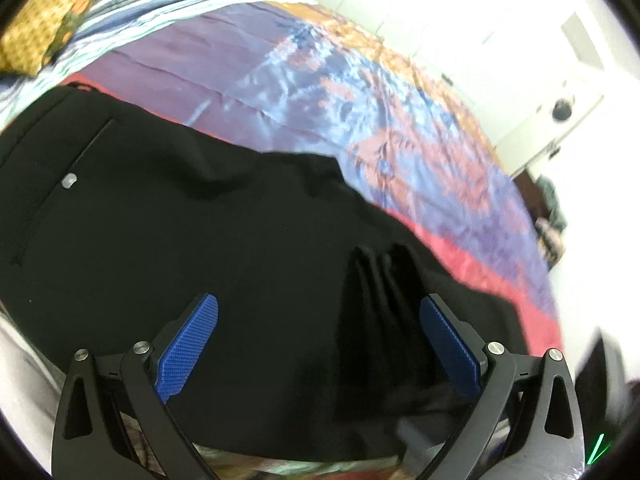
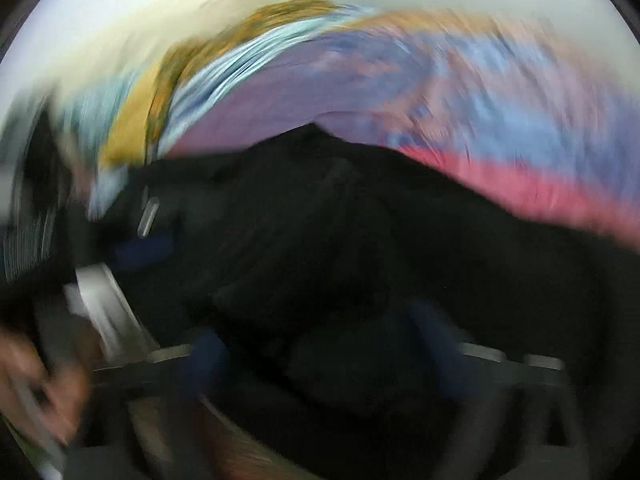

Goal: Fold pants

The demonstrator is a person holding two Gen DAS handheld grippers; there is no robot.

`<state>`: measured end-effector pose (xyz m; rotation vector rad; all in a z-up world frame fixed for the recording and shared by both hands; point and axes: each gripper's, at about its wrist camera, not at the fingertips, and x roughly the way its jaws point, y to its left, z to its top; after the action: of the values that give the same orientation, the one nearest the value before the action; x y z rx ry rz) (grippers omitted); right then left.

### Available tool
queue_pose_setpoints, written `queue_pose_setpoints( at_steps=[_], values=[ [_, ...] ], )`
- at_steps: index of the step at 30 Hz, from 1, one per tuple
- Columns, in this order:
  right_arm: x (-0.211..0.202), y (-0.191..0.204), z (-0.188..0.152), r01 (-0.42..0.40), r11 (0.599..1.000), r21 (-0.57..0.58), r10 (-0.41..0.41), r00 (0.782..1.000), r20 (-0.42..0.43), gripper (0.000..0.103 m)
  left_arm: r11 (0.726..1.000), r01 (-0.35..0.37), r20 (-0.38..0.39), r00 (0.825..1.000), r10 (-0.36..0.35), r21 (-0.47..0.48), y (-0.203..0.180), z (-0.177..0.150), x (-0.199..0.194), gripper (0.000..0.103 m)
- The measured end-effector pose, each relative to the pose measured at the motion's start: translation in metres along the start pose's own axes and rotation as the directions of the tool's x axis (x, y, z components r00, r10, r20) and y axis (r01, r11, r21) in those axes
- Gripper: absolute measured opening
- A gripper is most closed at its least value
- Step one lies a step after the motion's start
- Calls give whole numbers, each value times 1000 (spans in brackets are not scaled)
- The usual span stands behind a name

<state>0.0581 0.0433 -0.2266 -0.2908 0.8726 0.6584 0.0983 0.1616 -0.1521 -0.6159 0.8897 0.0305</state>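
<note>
Blue-padded left gripper [image 1: 318, 312] fingers are spreading wide above black pants [image 1: 180, 240] lying on a bed [image 1: 360, 92]; blurred right gripper [image 2: 324, 344] is likewise gaping, gripping nothing.

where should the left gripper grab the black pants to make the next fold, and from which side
Probably the bunched ridge of pleats in the black pants, just ahead of the open left gripper. It stands up off the flat cloth, so the pads can close across it. Come down from above with one pad on each side; the rest lies flat on the bedspread and offers little to pinch.
</note>
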Motion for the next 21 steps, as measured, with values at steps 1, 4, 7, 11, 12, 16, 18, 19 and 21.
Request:
queue_pose_setpoints(
  at_steps=[1, 4, 7, 11, 12, 16, 18, 19, 21],
  values=[
    [-11, 13, -9, 47, 993, -105, -44, 999, 32, 103, 999, 19, 6, 1000, -19, -26, 3, 1, -1, 101],
    [-47, 25, -34, 181, 954, -240, -151, 979, 139, 103, 995, 75, 15, 997, -74, -71, 7, 1, -5, 99],
    [-74, 22, -54, 225, 934, -277, -173, 965, 199, 103, 994, 103, -1, 995, -103, 32, -16, -6, -9, 79],
    [-108, -7, -76, 255, 950, -183, -223, 958, 178, 103, 965, 50, -72, 997, -33, 258, -66, -23, 7, 60],
    [-113, -15, -79, 254, 957, -139, -229, 958, 172, 103, 954, 12, -86, 996, 15, 300, -75, -27, 16, 47],
    [-125, -40, -78, 242, 970, 9, -240, 956, 169, 103, 944, -101, -145, 978, 152, 313, -76, -37, 42, 5],
    [-133, -45, -82, 242, 969, 43, -246, 952, 182, 103, 961, -96, -135, 982, 135, 261, -70, -34, 32, 3],
    [-139, -47, -84, 248, 967, 57, -254, 946, 199, 103, 962, -105, -115, 984, 137, 251, -67, -34, 23, 3],
    [-145, -51, -81, 250, 964, 90, -264, 936, 231, 103, 961, -116, -98, 985, 144, 250, -60, -35, 17, 3]
  ],
)
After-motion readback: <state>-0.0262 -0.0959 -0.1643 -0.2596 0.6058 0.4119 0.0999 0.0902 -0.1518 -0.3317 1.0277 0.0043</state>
